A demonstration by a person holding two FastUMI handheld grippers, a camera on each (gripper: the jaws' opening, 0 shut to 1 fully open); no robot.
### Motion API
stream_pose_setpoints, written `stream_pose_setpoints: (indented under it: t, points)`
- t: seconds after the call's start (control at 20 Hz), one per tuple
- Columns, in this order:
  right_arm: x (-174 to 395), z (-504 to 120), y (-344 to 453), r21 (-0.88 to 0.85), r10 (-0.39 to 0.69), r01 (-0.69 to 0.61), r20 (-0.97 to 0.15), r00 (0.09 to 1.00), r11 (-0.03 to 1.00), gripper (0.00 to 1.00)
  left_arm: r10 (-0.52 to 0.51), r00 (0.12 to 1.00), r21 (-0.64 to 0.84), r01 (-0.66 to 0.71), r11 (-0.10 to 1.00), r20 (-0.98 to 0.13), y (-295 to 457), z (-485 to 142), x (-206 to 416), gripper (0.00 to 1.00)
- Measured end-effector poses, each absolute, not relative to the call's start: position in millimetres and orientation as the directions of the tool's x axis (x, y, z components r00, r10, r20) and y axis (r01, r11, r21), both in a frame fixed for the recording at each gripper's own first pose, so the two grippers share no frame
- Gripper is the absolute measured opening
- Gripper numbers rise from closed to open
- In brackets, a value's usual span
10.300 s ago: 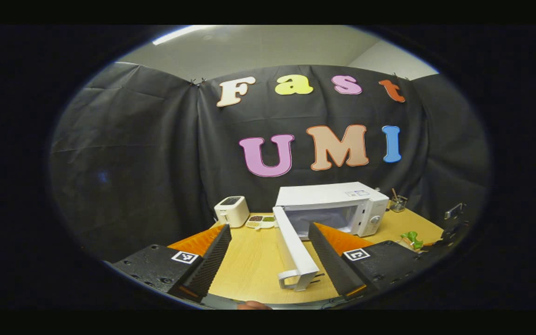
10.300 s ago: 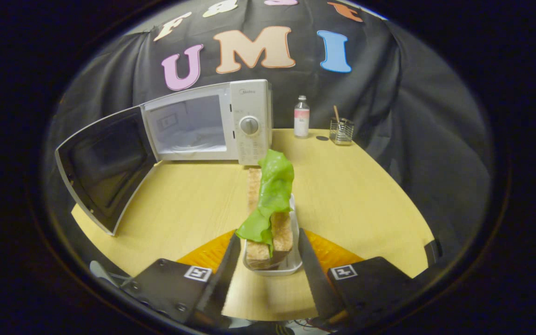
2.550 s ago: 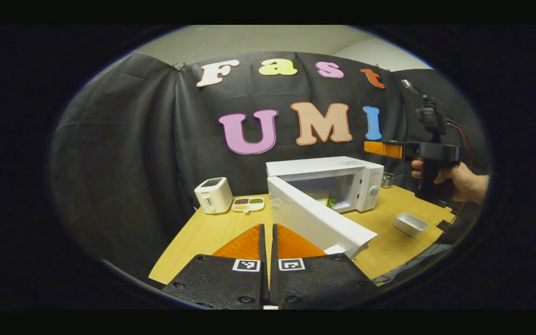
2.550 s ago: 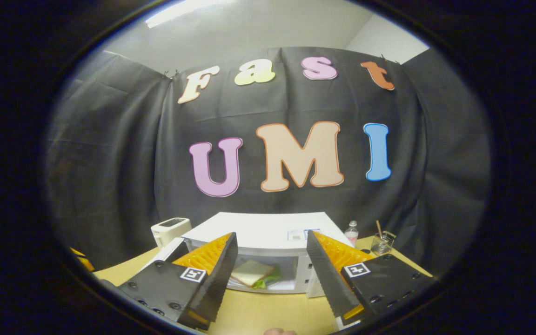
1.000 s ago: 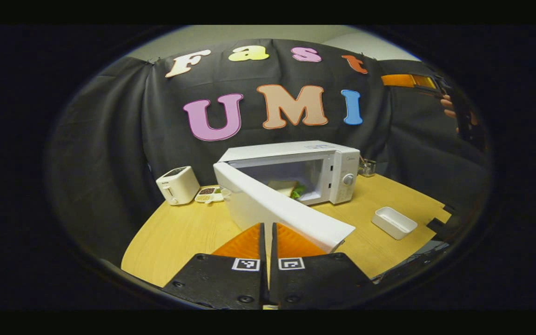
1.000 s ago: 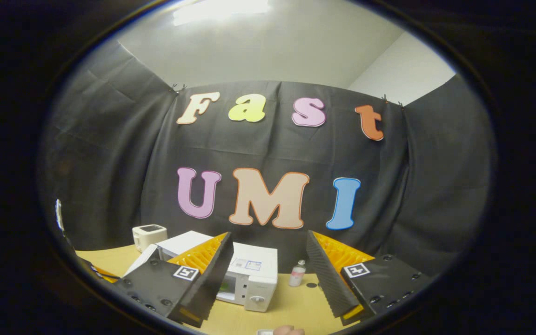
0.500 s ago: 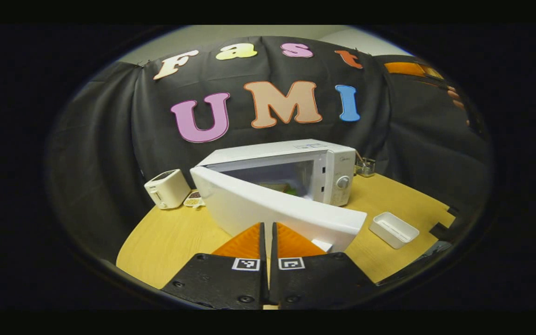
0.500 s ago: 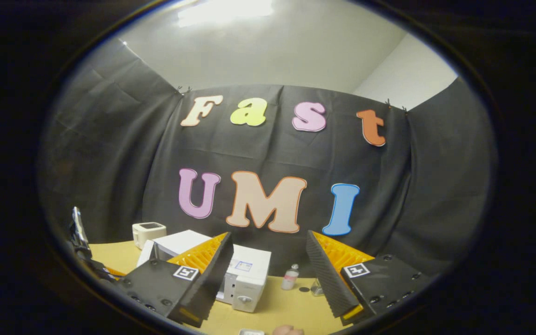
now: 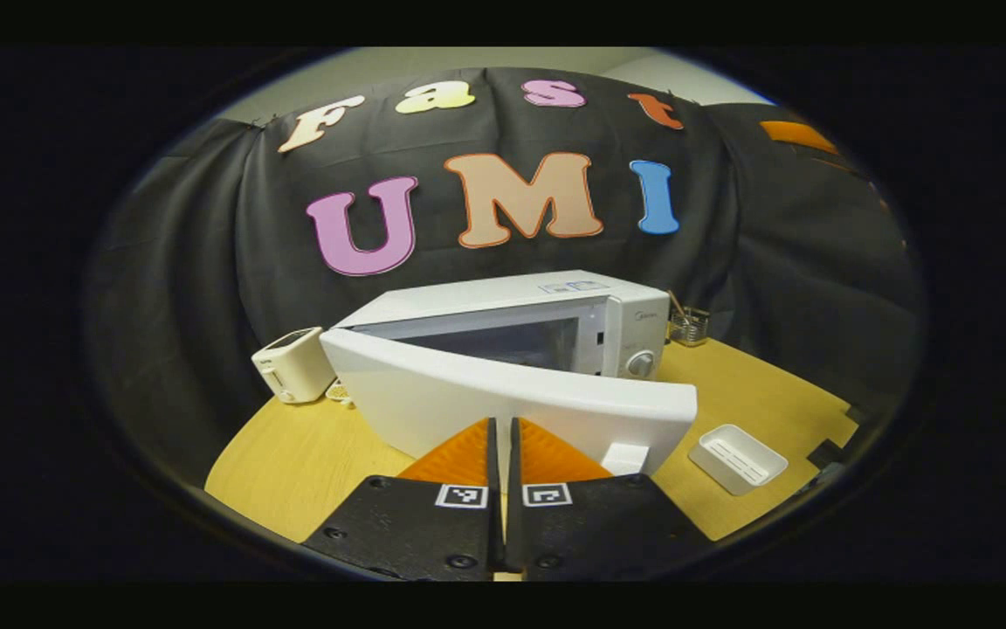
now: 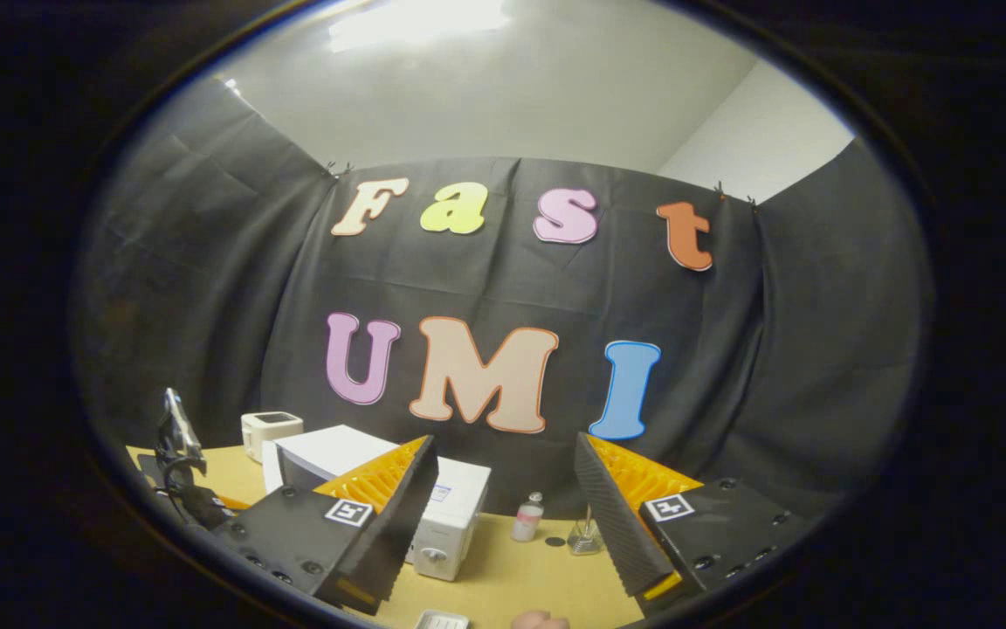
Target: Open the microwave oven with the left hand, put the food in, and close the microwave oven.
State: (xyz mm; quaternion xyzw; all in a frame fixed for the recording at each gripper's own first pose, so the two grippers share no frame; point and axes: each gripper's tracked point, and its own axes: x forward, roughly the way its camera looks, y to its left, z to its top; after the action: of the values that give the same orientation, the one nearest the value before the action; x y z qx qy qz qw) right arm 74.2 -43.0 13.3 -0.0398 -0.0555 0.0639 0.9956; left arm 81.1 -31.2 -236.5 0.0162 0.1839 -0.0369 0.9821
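Left tool: fingers pressed together with nothing between them, their tips against the outer face of the microwave door.
Right tool: fingers spread wide, nothing between them, raised above the table and aimed at the booth's cloth wall.
Table: pale wood, carrying everything below.
Microwave oven: white, at the back of the table, control dial on its right side; in the right gripper view it sits low behind that tool's left finger.
Door: hinged on the left, standing partly ajar, with a gap at the dial side through which the dim cavity shows.
Food: cannot be made out in the cavity from either view.
Writing: a small brand mark above the dial and a sticker on the oven's top, both too small to read.
Toaster: white, left of the oven; also in the right gripper view.
White tray: empty rectangular dish on the table, right of the door's free edge.
Utensil holder: wire cup with sticks, behind the oven's right corner.
Bottle: small, clear with a pinkish label, standing right of the oven in the right gripper view; label unreadable.
Far-off sights: the right gripper view catches the left tool's rig at its left edge.
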Motion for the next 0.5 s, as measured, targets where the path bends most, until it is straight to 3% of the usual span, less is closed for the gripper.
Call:
stream_pose_setpoints:
  t: [0.5]
  points:
    - [60, 12, -63, -0.111, 0.148, -0.136, 0.109, 0.983, 0.985, 0.92, -0.061, 0.93, 0.031, 0.077, 0.997, -0.364, -51, -248, 118, 0.0]
